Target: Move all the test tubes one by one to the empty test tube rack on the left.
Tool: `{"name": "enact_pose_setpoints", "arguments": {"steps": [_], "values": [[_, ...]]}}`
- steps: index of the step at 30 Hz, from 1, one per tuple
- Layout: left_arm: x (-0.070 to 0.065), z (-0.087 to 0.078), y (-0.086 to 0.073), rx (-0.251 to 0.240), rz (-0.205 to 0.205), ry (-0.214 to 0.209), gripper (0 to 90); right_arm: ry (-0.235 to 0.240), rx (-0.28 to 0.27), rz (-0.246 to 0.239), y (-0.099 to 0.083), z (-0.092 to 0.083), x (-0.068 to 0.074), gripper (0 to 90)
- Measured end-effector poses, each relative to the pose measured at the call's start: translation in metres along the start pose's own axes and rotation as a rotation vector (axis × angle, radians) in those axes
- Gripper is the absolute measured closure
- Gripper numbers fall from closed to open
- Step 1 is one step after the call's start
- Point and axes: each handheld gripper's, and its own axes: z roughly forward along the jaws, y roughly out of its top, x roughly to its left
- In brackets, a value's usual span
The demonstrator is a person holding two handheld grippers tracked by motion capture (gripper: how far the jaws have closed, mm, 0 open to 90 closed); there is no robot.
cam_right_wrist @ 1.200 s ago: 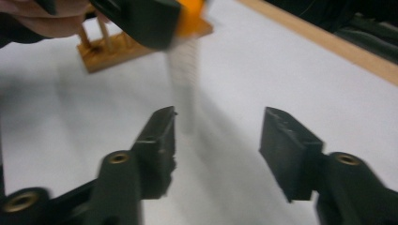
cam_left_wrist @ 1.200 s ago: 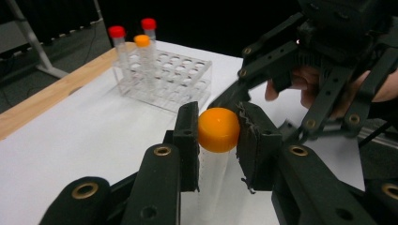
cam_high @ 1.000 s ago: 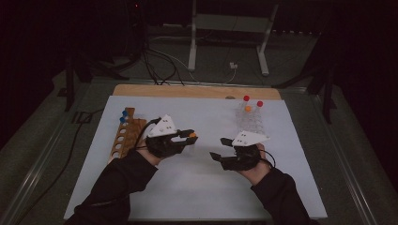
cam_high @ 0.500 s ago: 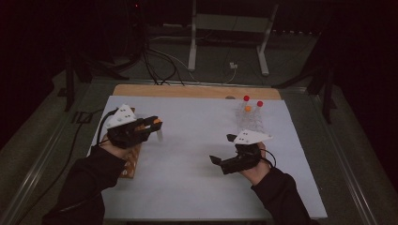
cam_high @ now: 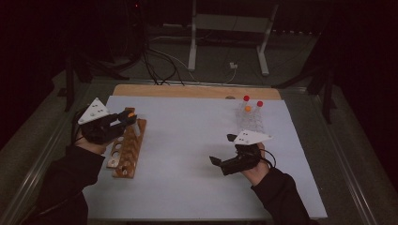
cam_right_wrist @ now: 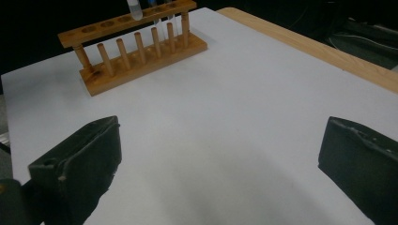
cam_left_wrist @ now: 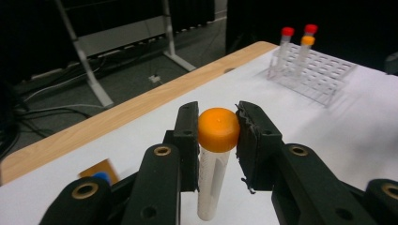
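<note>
1. High view: the left gripper (cam_high: 123, 120), black with a grey three-cornered plate, hangs over the far end of the wooden rack (cam_high: 127, 149), a slatted brown frame with round holes, pinching an orange-capped tube (cam_high: 130, 114). A second ago this gripper was nearer the middle of the white desk (cam_high: 187, 140). The right gripper (cam_high: 224, 150) hovers over the desk, its fingers having just spread wide with nothing between them. A clear plastic rack (cam_high: 251, 119) holds two red-capped tubes and an orange one. Beyond lie a dim floor, cables and a metal stand.

2. Left gripper view: black fingers (cam_left_wrist: 187, 140) clamp the smooth orange cap of the white tube (cam_left_wrist: 213, 173), which hangs upright.

3. Right gripper view: matte black fingers (cam_right_wrist: 89, 154) stand wide apart above bare desk; the wooden rack's pegs stand beyond.
</note>
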Motion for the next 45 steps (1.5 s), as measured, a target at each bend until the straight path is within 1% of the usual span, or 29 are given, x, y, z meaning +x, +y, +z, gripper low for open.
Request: {"name": "enact_pose_setpoints", "arguments": {"steps": [5, 10, 11, 15, 20, 29, 35, 38, 43, 45], "values": [[0.012, -0.008, -0.004, -0.006, -0.019, 0.041, 71.9, 0.006, 0.001, 0.001, 0.000, 0.000, -0.001, 0.0], [0.023, -0.009, -0.009, 0.009, -0.027, 0.086, 71.9, -0.002, 0.008, -0.004, -0.001, 0.001, 0.000, 0.0], [0.025, -0.009, -0.010, 0.011, -0.032, 0.087, 71.9, 0.004, 0.008, -0.001, -0.001, 0.001, 0.000, 0.0], [0.031, -0.005, -0.017, 0.020, -0.047, 0.112, 72.0, 0.002, 0.011, -0.003, -0.001, 0.001, 0.000, 0.0], [0.036, -0.001, -0.027, 0.019, -0.070, 0.127, 71.9, -0.001, 0.013, -0.005, -0.001, 0.001, -0.001, 0.0], [0.038, 0.013, -0.045, 0.058, -0.097, 0.124, 71.9, 0.001, 0.013, 0.000, -0.002, 0.000, -0.002, 0.0], [0.037, 0.022, -0.056, 0.092, -0.098, 0.130, 71.9, 0.002, 0.014, 0.003, -0.002, 0.000, -0.003, 0.0], [0.037, 0.025, -0.060, 0.101, -0.096, 0.132, 71.9, 0.003, 0.014, 0.003, -0.002, 0.000, -0.003, 0.0], [0.037, 0.027, -0.067, 0.105, -0.114, 0.131, 71.9, 0.004, 0.013, 0.005, -0.002, -0.001, -0.003, 0.0], [0.037, 0.028, -0.069, 0.113, -0.115, 0.131, 71.9, 0.005, 0.012, 0.004, -0.002, -0.001, -0.003, 0.0]]}}
